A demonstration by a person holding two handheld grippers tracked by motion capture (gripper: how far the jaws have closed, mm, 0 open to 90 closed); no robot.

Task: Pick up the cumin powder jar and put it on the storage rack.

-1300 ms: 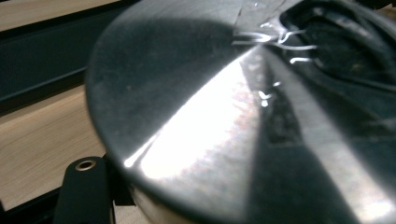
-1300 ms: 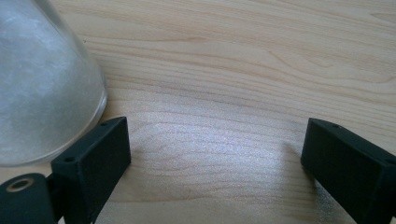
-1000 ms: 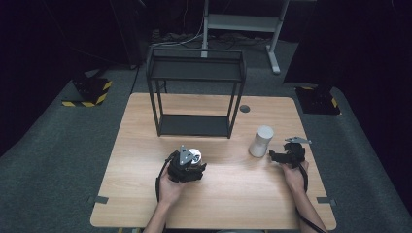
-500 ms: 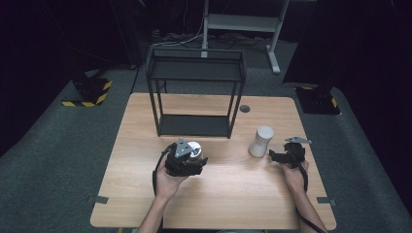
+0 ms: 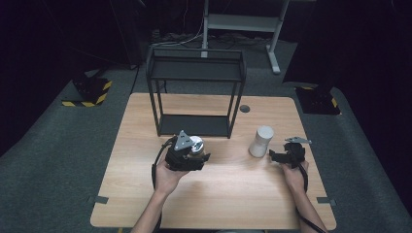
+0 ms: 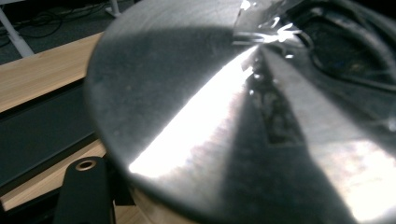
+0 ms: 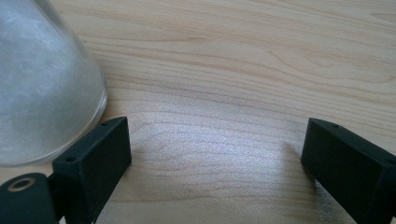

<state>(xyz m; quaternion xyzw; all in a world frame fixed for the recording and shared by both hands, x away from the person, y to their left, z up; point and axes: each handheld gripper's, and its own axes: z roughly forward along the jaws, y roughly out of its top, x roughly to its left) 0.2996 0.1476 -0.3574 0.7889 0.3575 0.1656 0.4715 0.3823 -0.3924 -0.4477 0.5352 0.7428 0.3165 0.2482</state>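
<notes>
The left hand-held gripper (image 5: 187, 154) clasped a shiny metal can (image 6: 243, 116), the black wire rack (image 5: 197, 92) just beyond it. The right hand-held gripper (image 7: 219, 168) rested on the tabletop (image 7: 243, 60) with jaws spread wide and empty, a frosted white cup (image 7: 42, 84) just beside its left jaw

No readable text or labels anywhere.

Left claw (image 5: 194, 150) clamped, right claw (image 5: 273, 155) spread wide
</notes>
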